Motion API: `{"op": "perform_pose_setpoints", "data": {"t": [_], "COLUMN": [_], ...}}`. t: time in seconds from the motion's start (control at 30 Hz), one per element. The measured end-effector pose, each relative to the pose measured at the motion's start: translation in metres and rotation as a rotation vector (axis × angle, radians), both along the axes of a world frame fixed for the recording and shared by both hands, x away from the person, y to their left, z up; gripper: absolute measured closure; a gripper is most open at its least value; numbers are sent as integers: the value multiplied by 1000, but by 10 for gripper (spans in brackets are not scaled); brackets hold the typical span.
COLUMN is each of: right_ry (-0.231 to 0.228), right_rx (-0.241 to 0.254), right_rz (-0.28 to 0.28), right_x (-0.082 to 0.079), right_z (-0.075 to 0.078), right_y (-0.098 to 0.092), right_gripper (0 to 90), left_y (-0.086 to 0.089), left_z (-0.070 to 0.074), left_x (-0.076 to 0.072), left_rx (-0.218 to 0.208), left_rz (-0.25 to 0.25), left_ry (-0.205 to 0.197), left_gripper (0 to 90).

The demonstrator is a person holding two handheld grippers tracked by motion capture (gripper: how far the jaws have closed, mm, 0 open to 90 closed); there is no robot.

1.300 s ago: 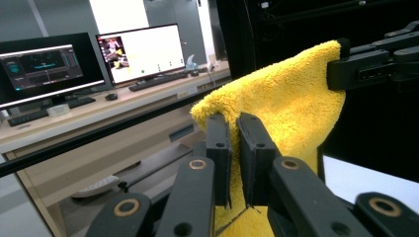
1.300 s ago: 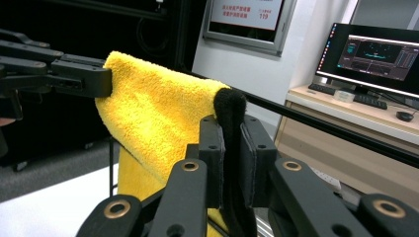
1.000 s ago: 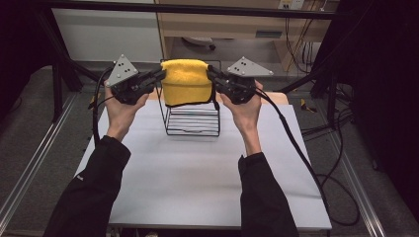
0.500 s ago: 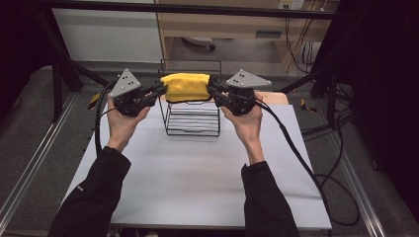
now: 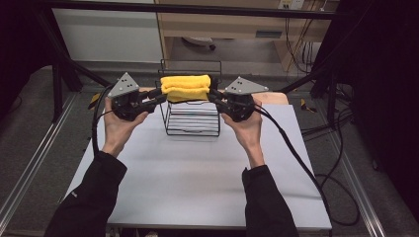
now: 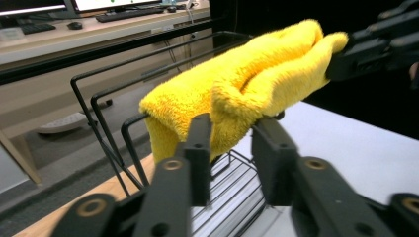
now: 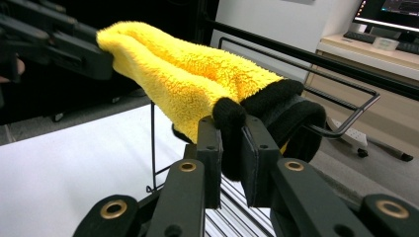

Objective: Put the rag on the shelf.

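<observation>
yellow towel [image 5: 186, 87], blk wire rack [image 5: 192, 118], white table [image 5: 197, 177]

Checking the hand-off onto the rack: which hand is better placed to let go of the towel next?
Probably the right. The left tongs have just been opening and stand loose around the yellow towel; the right tongs pinch its black-edged end above the wire rack.

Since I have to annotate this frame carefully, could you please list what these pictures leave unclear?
- High view: the yellow towel covers the wire rack's top rails, so their contact is hidden.
- Left gripper view: the towel's underside is hidden by the left tool.
- Right gripper view: the right tool hides the towel's black end where it pinches it.
</observation>
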State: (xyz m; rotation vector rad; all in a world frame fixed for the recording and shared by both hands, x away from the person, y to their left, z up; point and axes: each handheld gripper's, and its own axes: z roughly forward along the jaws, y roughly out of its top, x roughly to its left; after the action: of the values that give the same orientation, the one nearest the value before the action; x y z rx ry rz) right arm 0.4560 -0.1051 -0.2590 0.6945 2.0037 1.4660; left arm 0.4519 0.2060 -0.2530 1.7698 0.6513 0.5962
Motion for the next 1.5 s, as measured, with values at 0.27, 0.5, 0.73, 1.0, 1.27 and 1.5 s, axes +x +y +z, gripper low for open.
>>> {"op": "perform_pose_setpoints", "data": {"t": [0.27, 0.5, 0.73, 1.0, 1.27, 1.5], "right_ry": [-9, -12, -4, 9, 25, 126], "right_rx": [-18, -17, -2, 29, 40, 13], "right_rz": [1, -9, 1, 24, 23, -28], "right_x": [-1, 1, -1, -12, -8, 6], "right_z": [-1, -3, -2, 7, 13, -7], "right_y": [0, 2, 2, -4, 5, 13], "right_gripper": [803, 788, 714, 592, 715, 889], "left_y": [-12, -16, -17, -23, -26, -23], "left_z": [14, 6, -6, -15, -24, -27], "left_x": [-2, -3, 2, 6, 8, 5], "left_rx": [8, 58, 79, 128, 141, 119], "left_rz": [-9, 1, 16, 31, 37, 18], "left_ry": [-1, 21, 41, 32, 19, 37], "left_gripper": [649, 790, 806, 810, 794, 726]}}
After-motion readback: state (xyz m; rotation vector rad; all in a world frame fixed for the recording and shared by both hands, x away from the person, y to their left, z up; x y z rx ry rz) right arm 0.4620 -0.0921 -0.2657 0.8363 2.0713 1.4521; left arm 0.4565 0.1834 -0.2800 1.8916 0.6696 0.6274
